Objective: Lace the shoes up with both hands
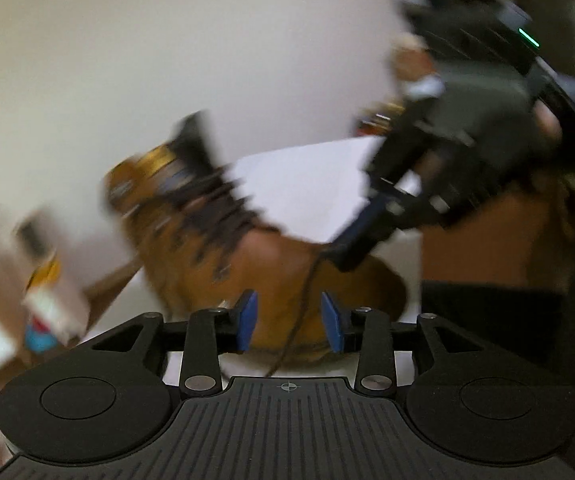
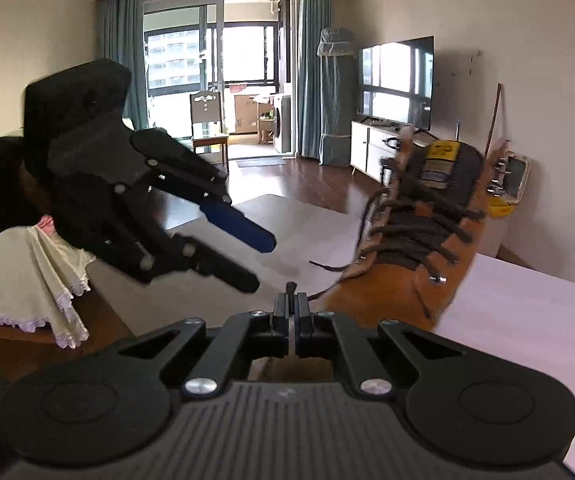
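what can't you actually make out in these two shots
- Left wrist view: the tan leather boot and its dark laces are smeared by motion blur, so eyelets are unreadable.
- Right wrist view: the boot's toe is hidden behind the right hand-held gripper.
- Right wrist view: the yellow tongue label is too small to read.
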`<state>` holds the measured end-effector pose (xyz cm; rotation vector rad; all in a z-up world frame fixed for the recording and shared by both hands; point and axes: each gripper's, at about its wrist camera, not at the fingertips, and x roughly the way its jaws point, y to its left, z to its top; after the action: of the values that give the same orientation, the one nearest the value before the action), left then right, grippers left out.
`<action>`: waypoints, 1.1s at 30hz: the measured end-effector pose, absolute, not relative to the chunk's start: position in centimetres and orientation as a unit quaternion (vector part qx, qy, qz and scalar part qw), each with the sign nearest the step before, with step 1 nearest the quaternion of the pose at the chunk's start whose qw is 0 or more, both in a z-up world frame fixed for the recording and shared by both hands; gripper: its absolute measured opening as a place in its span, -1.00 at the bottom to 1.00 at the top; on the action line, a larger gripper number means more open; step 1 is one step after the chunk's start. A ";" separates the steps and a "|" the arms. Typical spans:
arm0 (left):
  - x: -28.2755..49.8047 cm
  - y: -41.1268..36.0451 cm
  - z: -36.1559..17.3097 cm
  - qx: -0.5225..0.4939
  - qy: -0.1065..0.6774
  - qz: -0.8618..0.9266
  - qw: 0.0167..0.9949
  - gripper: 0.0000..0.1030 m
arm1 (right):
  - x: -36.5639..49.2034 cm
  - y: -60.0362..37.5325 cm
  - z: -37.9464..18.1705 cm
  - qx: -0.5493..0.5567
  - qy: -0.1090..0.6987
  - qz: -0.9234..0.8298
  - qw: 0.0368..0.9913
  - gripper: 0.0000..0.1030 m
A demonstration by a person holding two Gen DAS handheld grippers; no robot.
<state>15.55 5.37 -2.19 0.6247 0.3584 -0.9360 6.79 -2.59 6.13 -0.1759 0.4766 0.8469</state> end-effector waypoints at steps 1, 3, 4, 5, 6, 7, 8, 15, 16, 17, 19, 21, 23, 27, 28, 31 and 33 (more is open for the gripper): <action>15.6 5.0 -2.2 0.301 0.162 -0.448 0.826 -0.25 | 6.9 -3.1 6.4 -0.077 0.231 0.411 0.879 -0.94; 16.0 3.9 -2.2 0.317 0.144 -0.465 0.814 -0.26 | 7.1 -3.8 6.6 -0.063 0.233 0.415 0.877 -0.94; 16.2 3.4 -2.2 0.322 0.143 -0.470 0.809 -0.38 | 7.3 -4.2 6.7 -0.056 0.235 0.417 0.876 -0.94; 16.4 3.0 -2.2 0.326 0.143 -0.474 0.805 -0.55 | 7.4 -4.6 6.8 -0.049 0.236 0.418 0.876 -0.94; 16.6 2.7 -2.2 0.326 0.144 -0.476 0.804 -0.95 | 7.5 -5.0 6.8 -0.041 0.238 0.419 0.875 -0.94; 16.6 2.4 -2.2 0.326 0.144 -0.476 0.804 -0.94 | 7.5 -5.2 6.8 -0.038 0.239 0.417 0.876 -0.94; 16.8 2.1 -2.1 0.326 0.141 -0.477 0.804 -0.94 | 7.6 -5.3 6.9 -0.037 0.240 0.415 0.877 -0.94; 16.9 1.4 -0.4 0.307 0.142 -0.433 0.836 -0.95 | 8.6 -7.0 6.6 -0.013 0.227 0.396 0.890 -0.90; 17.1 1.4 -0.1 0.304 0.144 -0.417 0.844 -0.95 | 8.9 -7.2 6.7 -0.002 0.218 0.394 0.893 -0.90; 17.6 1.4 0.3 0.298 0.147 -0.389 0.859 -0.95 | 9.0 -7.5 6.8 0.007 0.211 0.390 0.896 -0.89; 18.2 1.5 1.1 0.282 0.151 -0.345 0.882 -0.95 | 9.7 -8.6 6.8 0.030 0.186 0.364 0.912 -0.71; 18.8 1.7 1.8 0.265 0.153 -0.310 0.900 -0.95 | 10.5 -8.8 6.6 0.022 0.171 0.325 0.930 -0.71; 19.2 1.5 2.2 0.252 0.150 -0.292 0.910 -0.95 | 11.8 -8.6 6.1 0.004 0.166 0.293 0.941 -0.71; 19.3 0.7 2.0 0.249 0.149 -0.279 0.915 -0.94 | 14.9 -7.3 4.0 -0.038 0.197 0.274 0.941 -0.68; 19.3 0.6 2.0 0.250 0.149 -0.279 0.915 -0.95 | 15.3 -7.1 3.3 -0.042 0.208 0.280 0.936 -0.68; 18.9 0.5 1.7 0.264 0.148 -0.273 0.913 -0.94 | 15.3 -6.9 1.8 -0.043 0.236 0.314 0.918 -0.69; 18.9 0.5 1.6 0.267 0.150 -0.273 0.912 -0.94 | 14.9 -7.0 1.2 -0.048 0.247 0.323 0.912 -0.69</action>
<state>18.86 0.53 1.62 0.5500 0.3085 -0.5624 14.95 -7.05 1.21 -0.0989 0.5097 0.6654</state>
